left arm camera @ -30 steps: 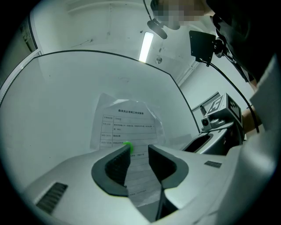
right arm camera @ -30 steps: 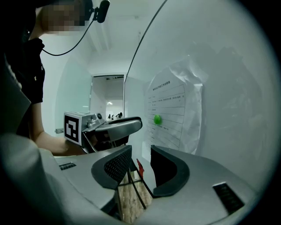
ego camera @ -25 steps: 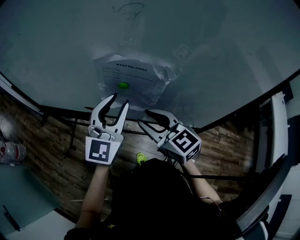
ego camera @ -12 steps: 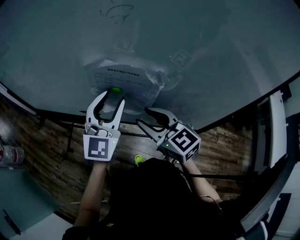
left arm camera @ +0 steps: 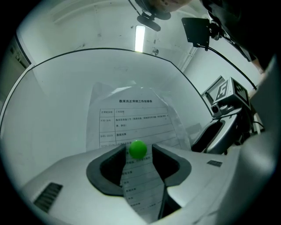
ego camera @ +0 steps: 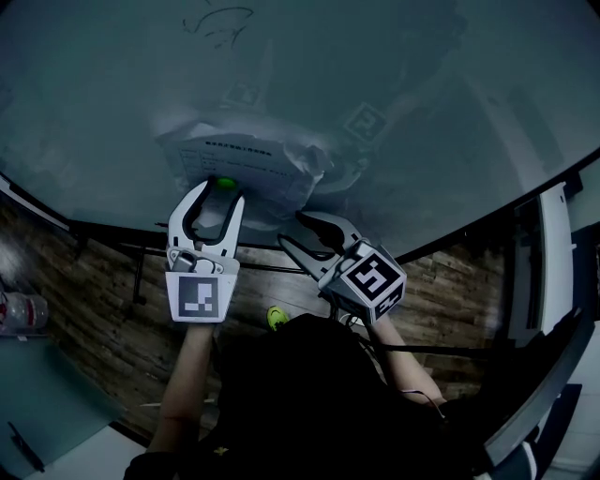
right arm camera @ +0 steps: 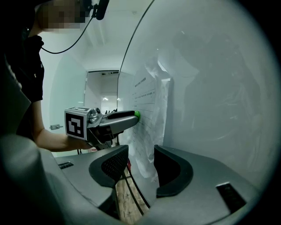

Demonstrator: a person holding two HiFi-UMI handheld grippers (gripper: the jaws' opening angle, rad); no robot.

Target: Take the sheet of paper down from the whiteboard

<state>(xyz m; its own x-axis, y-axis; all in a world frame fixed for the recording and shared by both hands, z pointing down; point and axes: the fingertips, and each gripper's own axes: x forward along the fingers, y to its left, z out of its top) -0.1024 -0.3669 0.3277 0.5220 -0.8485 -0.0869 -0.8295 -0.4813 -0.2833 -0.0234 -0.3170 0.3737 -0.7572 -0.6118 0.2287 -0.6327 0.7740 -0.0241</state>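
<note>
A printed sheet of paper (ego camera: 248, 157) (left arm camera: 136, 116) hangs crumpled on the whiteboard (ego camera: 422, 103), pinned by a green round magnet (ego camera: 225, 183) (left arm camera: 138, 149). My left gripper (ego camera: 221, 191) (left arm camera: 138, 150) is open; its jaws have just been opening and stand either side of the magnet without pressing it. My right gripper (ego camera: 292, 228) (right arm camera: 141, 151) is open beside the sheet's lower right part. Its jaws have just been opening, and the paper's (right arm camera: 151, 114) creased lower edge shows in the gap, untouched. The right gripper view shows the left gripper (right arm camera: 131, 117) at the magnet (right arm camera: 137, 115).
The whiteboard's lower frame (ego camera: 112, 230) runs under both grippers. Square marker tags (ego camera: 364, 122) and a pen scribble (ego camera: 220, 21) are on the board. Below are a wooden floor (ego camera: 103, 319), a bottle (ego camera: 23, 305) at left and a small green thing (ego camera: 275, 319).
The left gripper has moved up to the board and now brackets the green magnet. Both grippers' jaws stand wider. The right gripper has edged toward the paper.
</note>
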